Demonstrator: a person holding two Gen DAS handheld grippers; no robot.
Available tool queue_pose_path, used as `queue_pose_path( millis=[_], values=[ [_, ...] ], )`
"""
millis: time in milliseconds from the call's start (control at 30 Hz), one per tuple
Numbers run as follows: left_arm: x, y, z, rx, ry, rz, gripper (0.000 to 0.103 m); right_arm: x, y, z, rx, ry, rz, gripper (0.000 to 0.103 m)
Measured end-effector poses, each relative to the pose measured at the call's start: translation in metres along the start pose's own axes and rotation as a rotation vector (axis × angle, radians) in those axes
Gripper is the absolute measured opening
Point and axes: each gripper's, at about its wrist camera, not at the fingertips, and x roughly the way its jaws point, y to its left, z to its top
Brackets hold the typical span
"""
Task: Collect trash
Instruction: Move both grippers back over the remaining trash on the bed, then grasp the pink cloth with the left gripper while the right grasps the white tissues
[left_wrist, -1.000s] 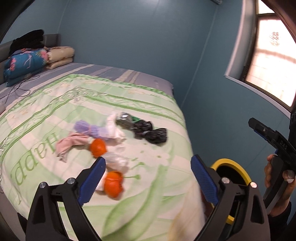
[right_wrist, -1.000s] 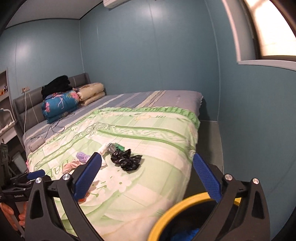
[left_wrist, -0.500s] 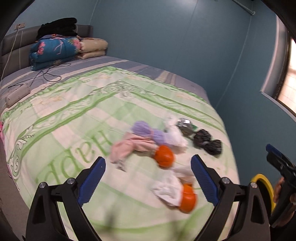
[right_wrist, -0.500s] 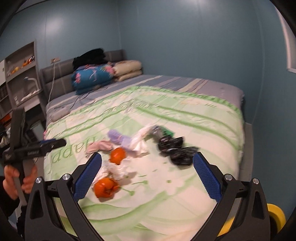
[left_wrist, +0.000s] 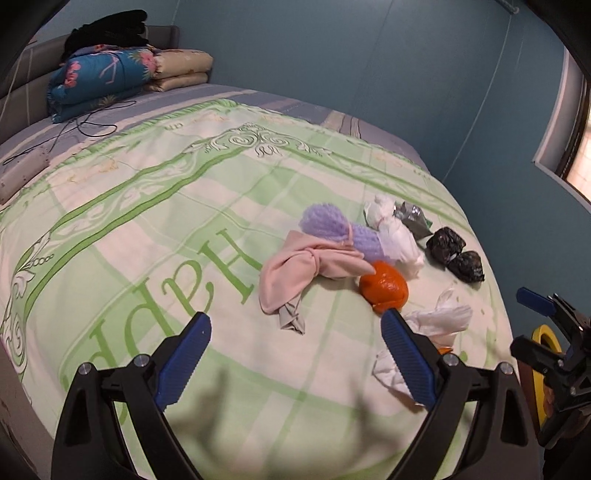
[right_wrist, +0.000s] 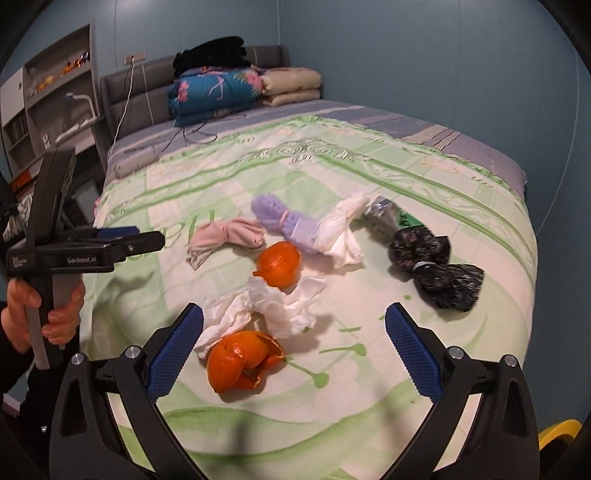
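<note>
Bed (right_wrist: 424, 369) with green-white quilt fills both views, folded blankets (right_wrist: 218, 92) at far headboard. Trash cluster mid-quilt: pink cloth (right_wrist: 225, 236), purple knit bundle (right_wrist: 284, 221), white tissue wad (right_wrist: 266, 306), two black crumpled bags (right_wrist: 436, 262), whole orange peel (right_wrist: 279, 264), torn orange peel (right_wrist: 240, 360) nearest. Yellow bin rim (right_wrist: 557, 434) low right, off the bed. Right gripper (right_wrist: 293, 350) spread wide, empty, over torn peel. Left gripper (left_wrist: 295, 360) spread wide, empty, above bare quilt left of the cluster.
</note>
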Motion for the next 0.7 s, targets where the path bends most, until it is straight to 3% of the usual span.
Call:
queue_pose_path(
  millis=[333,633,700],
  values=[
    [0.029,0.003,0.027,0.079,0.012,-0.006,0.083,0.028,0.008,0.003,-0.005,0.029,0.029,0.093],
    [0.070,0.007,0.032,0.084,0.098,-0.070,0.074,0.055,0.010,0.010,-0.024,0.084,0.003,0.083],
    [0.080,0.008,0.032,0.079,0.121,-0.092,0.072,0.062,0.010,0.010,-0.016,0.101,0.003,0.076]
  ],
)
